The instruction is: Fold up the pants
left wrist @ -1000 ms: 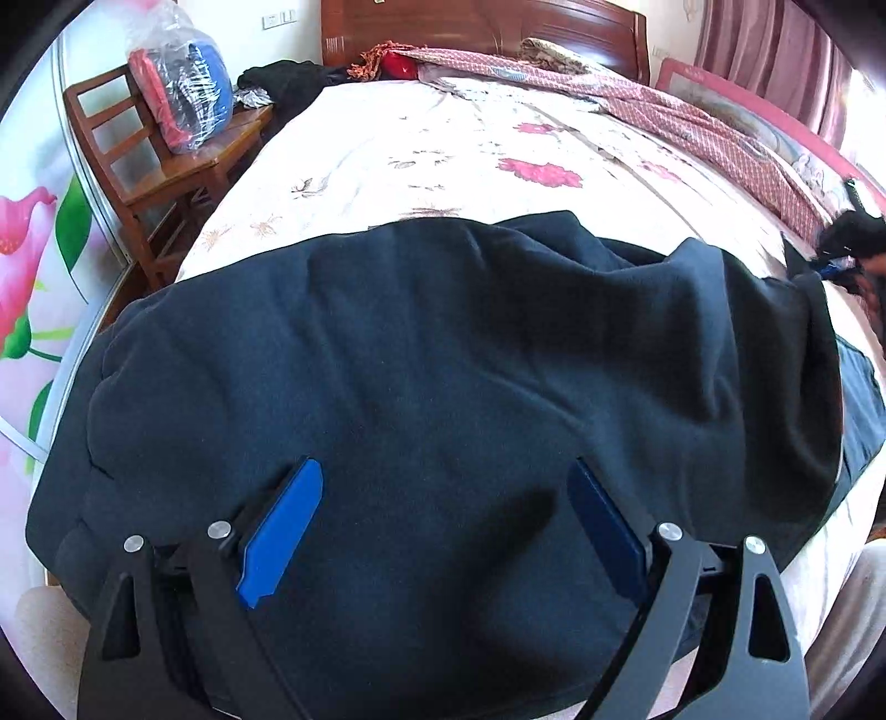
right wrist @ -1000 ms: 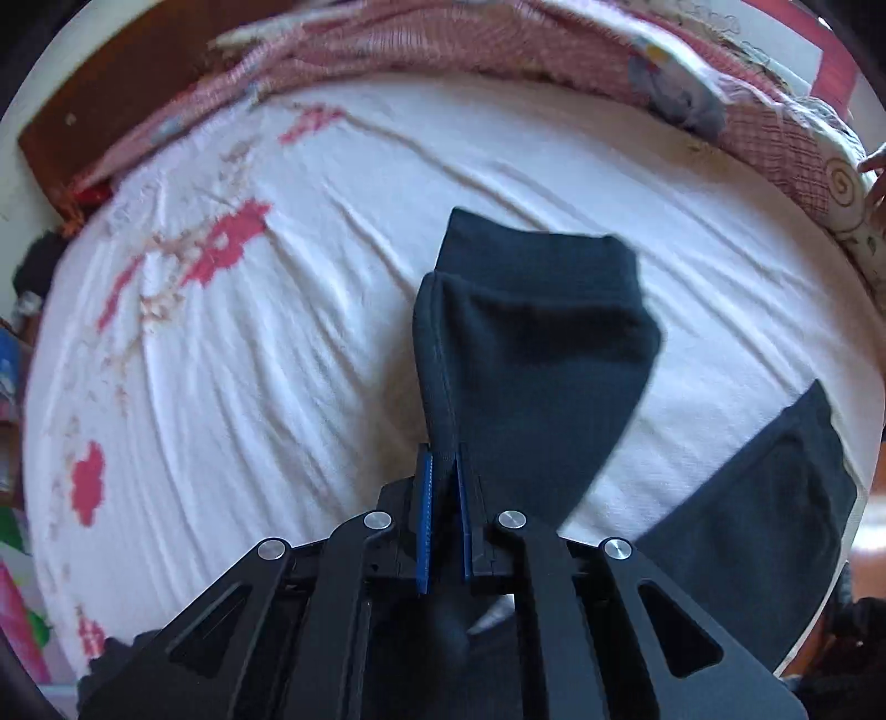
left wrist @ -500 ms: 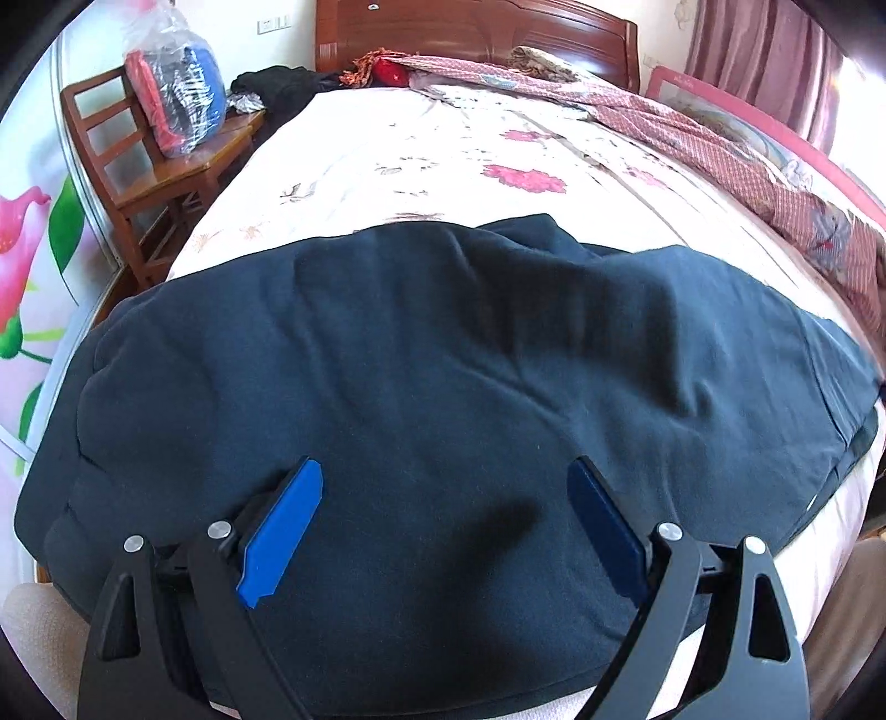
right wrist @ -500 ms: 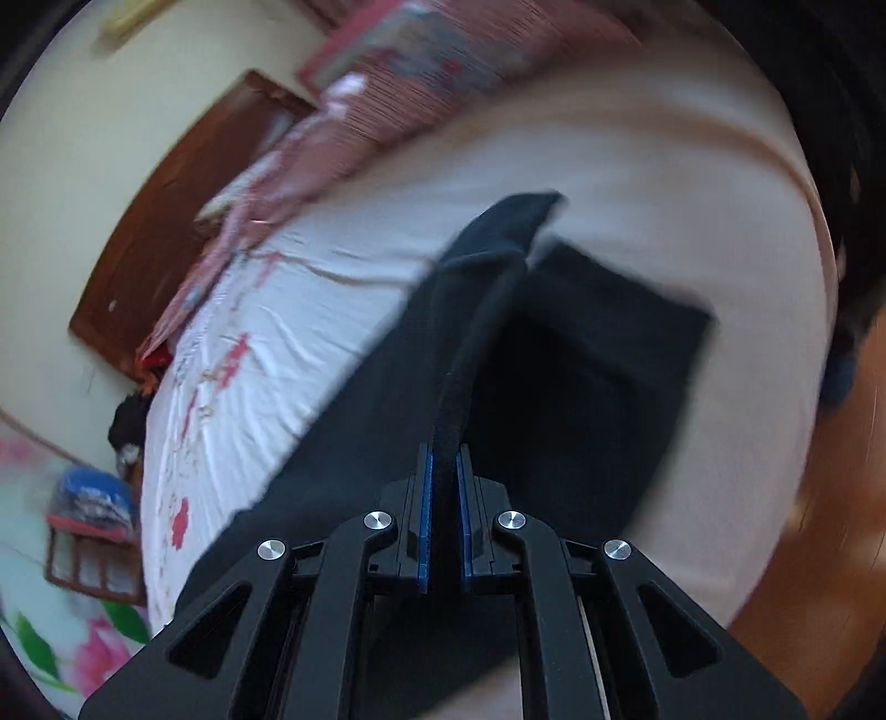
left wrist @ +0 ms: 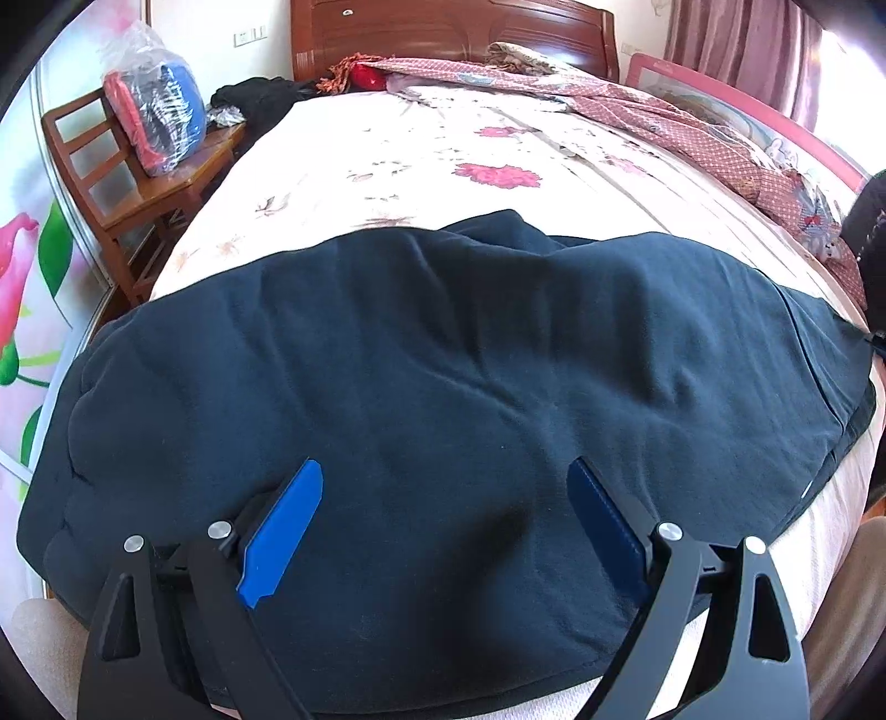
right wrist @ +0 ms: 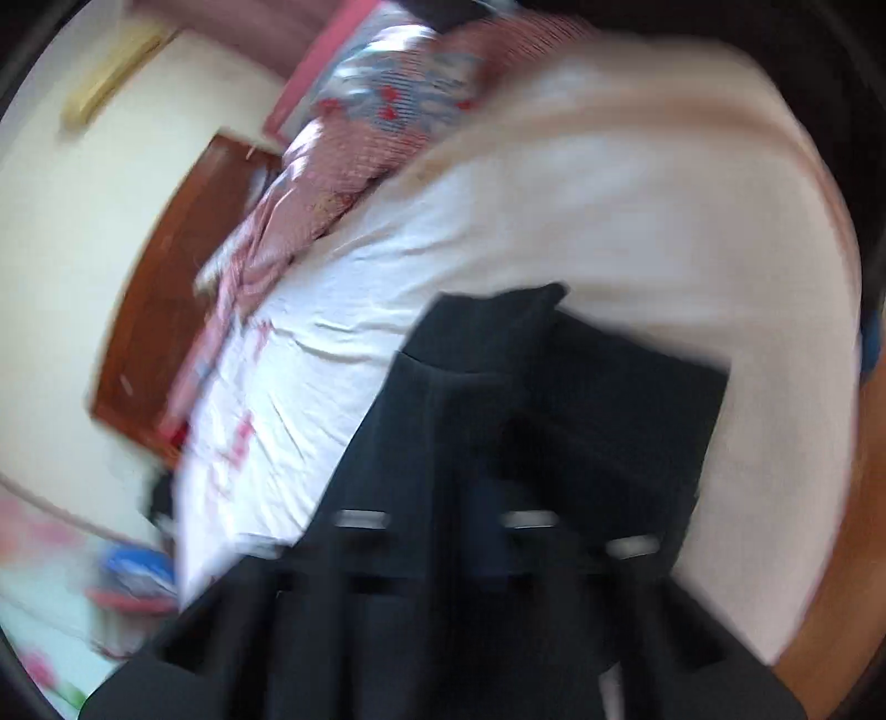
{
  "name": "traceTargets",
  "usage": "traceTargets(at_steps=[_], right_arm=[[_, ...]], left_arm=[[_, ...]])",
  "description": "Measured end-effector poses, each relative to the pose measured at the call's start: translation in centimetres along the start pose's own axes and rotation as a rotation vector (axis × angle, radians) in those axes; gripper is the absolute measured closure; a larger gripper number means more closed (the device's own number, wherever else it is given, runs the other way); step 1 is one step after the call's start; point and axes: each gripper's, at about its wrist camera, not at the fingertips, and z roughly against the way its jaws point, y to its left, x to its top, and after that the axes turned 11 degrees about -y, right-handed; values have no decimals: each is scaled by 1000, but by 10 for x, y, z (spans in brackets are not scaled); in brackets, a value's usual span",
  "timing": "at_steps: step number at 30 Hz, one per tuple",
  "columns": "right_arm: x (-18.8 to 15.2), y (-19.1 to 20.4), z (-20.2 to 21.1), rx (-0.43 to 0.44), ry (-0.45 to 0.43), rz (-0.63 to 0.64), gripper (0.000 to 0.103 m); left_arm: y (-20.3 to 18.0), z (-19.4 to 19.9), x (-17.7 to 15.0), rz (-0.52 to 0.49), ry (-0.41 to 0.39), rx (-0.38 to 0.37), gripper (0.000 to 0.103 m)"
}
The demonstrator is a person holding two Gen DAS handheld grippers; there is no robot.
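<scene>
Risking slip: right hand-held gripper [right wrist: 487,531], blurred, likely clamped on pants [left wrist: 443,387] cuff; left hand-held gripper [left wrist: 443,520] gaping wide, empty, above cloth, pinning nothing, fold may drag.

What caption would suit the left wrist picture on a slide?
Open left tongs poised over dark pants spread across a floral bed.

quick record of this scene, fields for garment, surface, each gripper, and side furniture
garment: dark navy pants, spread across the near end of the bed
surface: bed with a white floral sheet, wooden headboard at the far end
left gripper: open, jaws wide, over the pants, not gripping
right gripper: shut on a fold of the pants at their cuff end; view blurred
side furniture: wooden chair carrying a plastic-wrapped bundle
</scene>
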Motion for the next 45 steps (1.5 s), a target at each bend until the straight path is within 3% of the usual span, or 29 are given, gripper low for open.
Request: traceTargets(at_steps=[2, 4, 5, 10, 12, 18, 20, 25, 26, 27, 28, 34, 38, 43, 45], right_arm=[[4, 20, 29, 11, -76, 119, 98], [4, 7, 43, -27, -94, 60, 98], [1, -1, 43, -73, -88, 42, 98], [-26, -17, 16, -276, 19, 247, 97], [-31, -17, 15, -308, 30, 259, 93], [-43, 29, 24, -439, 0, 508, 91], [-48, 44, 33, -448, -24, 568, 91], [-80, 93, 48, -311, -19, 712, 88], [-86, 101, 47, -279, 0, 729, 79], [-98, 112, 47, -241, 27, 750, 56], [-106, 119, 45, -206, 46, 759, 47], [-185, 170, 38, -26, 185, 979, 47], [-248, 186, 42, 0, 309, 1141, 47], [-317, 219, 74, 127, 314, 1345, 47], [-334, 227, 78, 176, 360, 1358, 47]], left_arm=[[1, 3, 1, 8, -12, -8, 13], [4, 4, 0, 23, -13, -21, 13], [4, 4, 0, 29, -12, -25, 13], [6, 3, -3, 30, 0, -41, 13], [8, 5, -2, 31, -6, -42, 13], [10, 4, -2, 66, -2, -58, 13], [6, 4, -3, 51, -4, -65, 13], [-3, 3, -5, 6, 10, -91, 13], [-4, 2, -5, -1, 16, -94, 13], [-5, 1, -5, -8, 22, -90, 13], [-6, 1, -5, -19, 29, -83, 13], [-4, 5, -7, -41, 29, -52, 13], [10, 9, -5, 21, 12, -41, 13], [29, 11, -1, 113, -23, -15, 13], [35, 11, -1, 130, -26, 1, 13]])
